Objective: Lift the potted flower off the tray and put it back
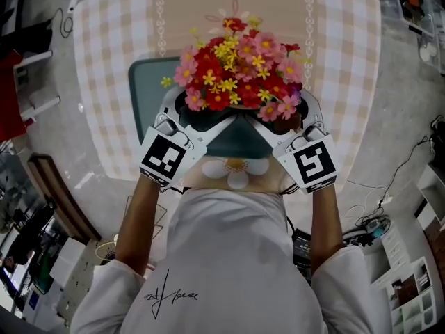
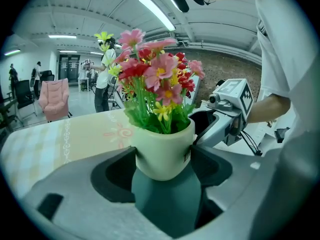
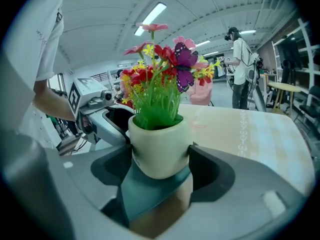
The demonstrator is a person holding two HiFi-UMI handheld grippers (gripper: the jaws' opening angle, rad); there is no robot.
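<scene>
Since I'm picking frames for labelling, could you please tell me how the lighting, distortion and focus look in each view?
Head view: even light, flowers sharp, table edges bowed. Left gripper view: heavy fisheye, black corners, ceiling light blown out, pot crisp. Right gripper view: same fisheye, no glare on the pot.

1. A white short-sleeved shirt (image 1: 229, 249) has a small black handwritten-style mark (image 1: 169, 294) near its hem.
2. The left gripper (image 1: 198, 115) and right gripper (image 1: 272, 120) are pale grey, with dark recesses in the jaws.
3. Each carries a white cube with black square markers: left cube (image 1: 167, 160), right cube (image 1: 314, 164).
</scene>
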